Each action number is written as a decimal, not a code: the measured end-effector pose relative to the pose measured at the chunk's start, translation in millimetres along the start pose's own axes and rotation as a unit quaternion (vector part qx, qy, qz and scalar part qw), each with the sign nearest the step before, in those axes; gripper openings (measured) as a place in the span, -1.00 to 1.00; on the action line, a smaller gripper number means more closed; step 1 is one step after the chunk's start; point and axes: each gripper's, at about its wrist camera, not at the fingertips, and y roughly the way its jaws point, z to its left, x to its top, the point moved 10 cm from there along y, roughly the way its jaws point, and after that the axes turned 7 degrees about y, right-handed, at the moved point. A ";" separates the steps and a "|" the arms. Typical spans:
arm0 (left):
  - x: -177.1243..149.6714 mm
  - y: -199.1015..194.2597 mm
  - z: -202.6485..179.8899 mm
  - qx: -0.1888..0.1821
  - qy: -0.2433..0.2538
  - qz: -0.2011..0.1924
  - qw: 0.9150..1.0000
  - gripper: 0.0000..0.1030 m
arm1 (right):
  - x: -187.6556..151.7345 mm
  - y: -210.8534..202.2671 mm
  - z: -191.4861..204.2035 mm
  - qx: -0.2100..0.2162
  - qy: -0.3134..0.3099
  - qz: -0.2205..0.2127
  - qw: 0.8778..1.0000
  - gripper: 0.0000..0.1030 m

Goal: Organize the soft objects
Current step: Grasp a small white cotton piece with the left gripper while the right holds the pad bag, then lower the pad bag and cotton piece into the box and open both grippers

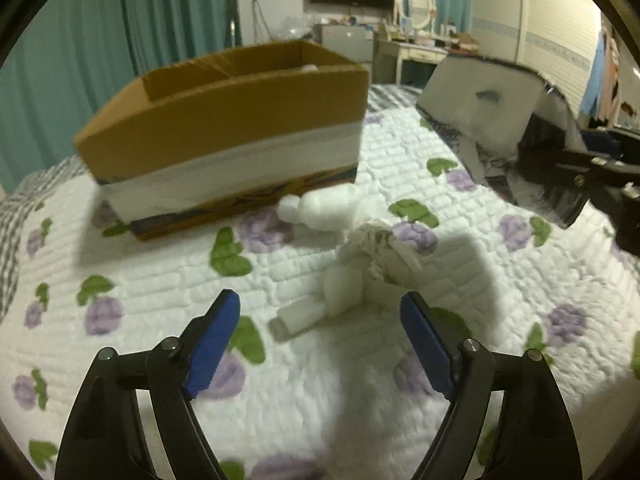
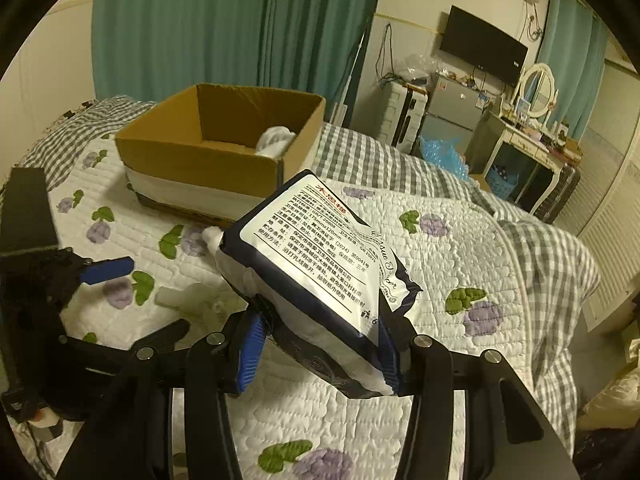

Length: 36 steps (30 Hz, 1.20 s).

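Observation:
A cardboard box (image 1: 224, 136) with a white band stands on the quilted bed; it also shows in the right wrist view (image 2: 208, 156), with a white soft item (image 2: 274, 140) inside. A white plush toy (image 1: 360, 268) lies on the quilt just ahead of my open left gripper (image 1: 320, 336), with another white soft toy (image 1: 320, 206) beside the box. My right gripper (image 2: 320, 344) is shut on a pack of tissues (image 2: 316, 264) and holds it above the bed. The pack also shows in the left wrist view (image 1: 492, 120).
The floral quilt (image 1: 160, 280) covers the bed, with a checked blanket (image 2: 540, 248) at the right. A dresser with mirror (image 2: 532, 128), a fridge (image 2: 452, 116) and a wall TV (image 2: 484, 48) stand beyond the bed. Teal curtains (image 2: 224, 24) hang behind.

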 end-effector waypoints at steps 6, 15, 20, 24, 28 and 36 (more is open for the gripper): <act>0.0 42.9 -7.7 -0.030 0.016 0.025 0.999 0.47 | -0.5 22.9 -9.1 0.005 0.002 0.008 1.000 -0.07; 0.7 30.1 -26.5 -0.068 0.047 0.014 0.996 -0.52 | -3.0 21.3 -14.3 0.002 0.009 0.010 1.000 -0.07; 3.8 5.0 -25.4 -0.075 0.038 -0.001 0.996 -0.59 | 5.0 -6.9 -5.7 -0.004 0.001 -0.005 1.000 -0.07; 17.3 -24.9 -13.3 -0.067 0.030 -0.027 0.997 -0.59 | 20.7 -38.6 4.2 -0.005 -0.004 -0.028 1.000 -0.07; 34.9 -53.8 -2.4 -0.064 0.026 -0.057 0.996 -0.59 | 33.8 -60.2 12.6 -0.007 -0.007 -0.045 0.999 -0.07; 81.3 -84.5 28.5 -0.039 0.033 -0.095 0.994 -0.59 | 60.6 -63.5 30.0 0.006 -0.017 -0.061 0.998 -0.07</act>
